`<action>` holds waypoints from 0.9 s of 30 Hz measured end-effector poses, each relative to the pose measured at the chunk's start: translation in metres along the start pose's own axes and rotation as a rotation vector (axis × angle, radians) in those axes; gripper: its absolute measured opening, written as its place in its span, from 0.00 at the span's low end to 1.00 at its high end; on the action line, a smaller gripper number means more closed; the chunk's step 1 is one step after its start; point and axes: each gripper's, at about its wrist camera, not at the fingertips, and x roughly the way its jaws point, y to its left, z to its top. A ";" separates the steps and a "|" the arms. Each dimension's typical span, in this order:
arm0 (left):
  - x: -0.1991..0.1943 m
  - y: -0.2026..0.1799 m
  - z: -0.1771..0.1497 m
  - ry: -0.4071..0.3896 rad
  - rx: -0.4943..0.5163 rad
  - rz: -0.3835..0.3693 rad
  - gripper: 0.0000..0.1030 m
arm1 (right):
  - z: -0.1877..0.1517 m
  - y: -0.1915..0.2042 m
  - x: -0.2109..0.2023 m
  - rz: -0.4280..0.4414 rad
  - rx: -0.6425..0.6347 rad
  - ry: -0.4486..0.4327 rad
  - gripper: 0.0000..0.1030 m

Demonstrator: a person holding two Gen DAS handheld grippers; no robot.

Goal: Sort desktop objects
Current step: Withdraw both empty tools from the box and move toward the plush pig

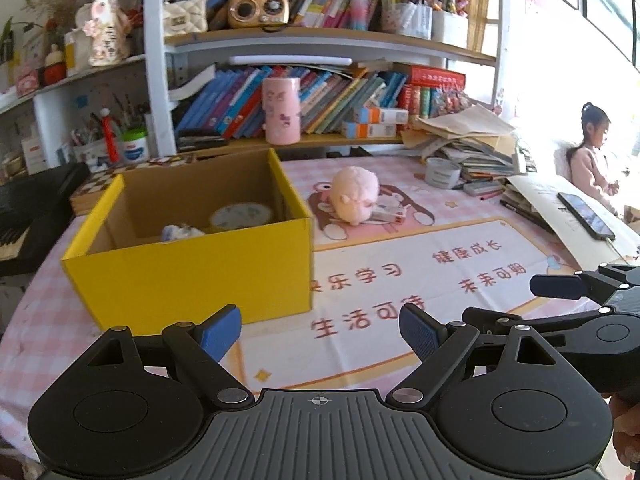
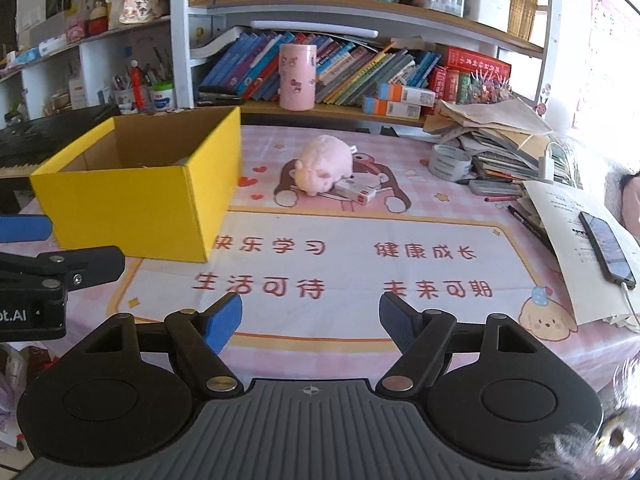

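A yellow cardboard box [image 1: 192,268] stands open on the pink desk mat, also in the right wrist view [image 2: 132,200]. Inside it lie a round patterned lid or tin [image 1: 241,216] and a small blue-white object [image 1: 182,233]. A pink plush pig [image 1: 355,194] lies mid-table, partly on a small white-red card box [image 1: 390,213]; both show in the right wrist view, pig [image 2: 322,166] and card box [image 2: 357,192]. My left gripper [image 1: 320,330] is open and empty near the box's front right corner. My right gripper [image 2: 310,320] is open and empty over the mat's lettering.
A roll of tape [image 2: 450,161], a paper stack [image 2: 500,136], a pencil case [image 2: 494,188], pens and a phone [image 2: 606,246] on papers crowd the right side. A bookshelf with a pink cup [image 2: 297,77] lines the back. A keyboard [image 1: 28,216] sits left. A child [image 1: 592,156] sits far right.
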 end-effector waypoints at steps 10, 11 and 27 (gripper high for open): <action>0.035 -0.037 0.016 0.021 0.018 -0.038 0.86 | 0.010 -0.049 0.020 -0.037 0.035 0.035 0.72; 0.040 -0.041 0.019 0.023 0.019 -0.040 0.86 | 0.012 -0.053 0.023 -0.037 0.033 0.038 0.72; 0.109 -0.082 0.055 0.053 -0.043 0.023 0.86 | 0.055 -0.120 0.094 0.041 -0.023 0.058 0.72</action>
